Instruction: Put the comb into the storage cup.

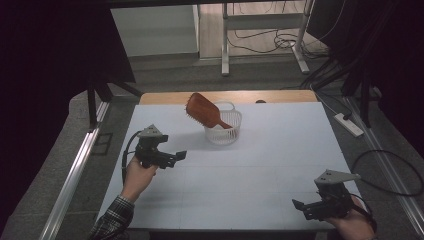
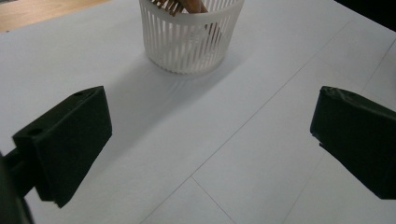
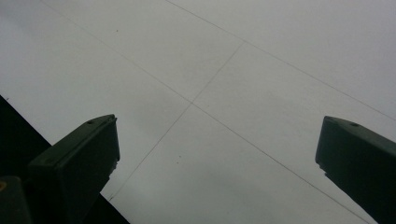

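Black two-jaw tools sit in each of a person's hands at the near side of a white table (image 1: 260,170): the left gripper (image 1: 175,157), held by a hand with a plaid sleeve (image 1: 112,220), hovers over the table's left half with jaws spread wide and empty, and the right gripper (image 1: 300,206) rests low by the near right corner, jaws also wide and empty. The table is ruled with thin lines, with a wooden edge at its far side and grey floor, cables and metal table legs beyond. A white slatted basket (image 1: 223,131) near the far middle holds a reddish-brown hairbrush (image 1: 205,111) standing tilted, ahead of the left gripper's jaws and well apart from both.
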A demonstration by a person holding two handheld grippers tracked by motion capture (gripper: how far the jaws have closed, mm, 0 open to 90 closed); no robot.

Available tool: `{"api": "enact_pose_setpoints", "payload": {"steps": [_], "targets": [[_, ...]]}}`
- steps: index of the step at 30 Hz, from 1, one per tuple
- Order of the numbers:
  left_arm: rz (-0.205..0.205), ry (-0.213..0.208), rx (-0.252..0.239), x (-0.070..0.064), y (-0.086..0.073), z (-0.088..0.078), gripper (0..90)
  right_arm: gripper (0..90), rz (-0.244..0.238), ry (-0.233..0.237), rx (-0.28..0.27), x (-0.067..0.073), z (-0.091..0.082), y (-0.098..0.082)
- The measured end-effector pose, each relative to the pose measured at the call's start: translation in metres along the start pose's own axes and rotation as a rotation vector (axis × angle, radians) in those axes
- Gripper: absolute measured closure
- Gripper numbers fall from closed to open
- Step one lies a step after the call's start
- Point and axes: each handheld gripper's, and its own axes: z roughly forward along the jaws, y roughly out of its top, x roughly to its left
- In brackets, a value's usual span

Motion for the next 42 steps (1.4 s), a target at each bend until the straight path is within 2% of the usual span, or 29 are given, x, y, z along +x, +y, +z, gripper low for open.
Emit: {"api": "enact_pose_setpoints", "payload": {"steps": [25, 42], "targets": [[-0.014, -0.013, 0.009, -0.009, -0.017, -0.014, 0.0, 0.0, -0.002, -0.001, 0.002, 0.001, 0.000, 0.000], [-0.030, -0.009, -0.007, -0.015, -0.029, -0.028, 0.0, 0.0, -0.001, -0.002, 0.004, 0.001, 0.000, 0.000]]}}
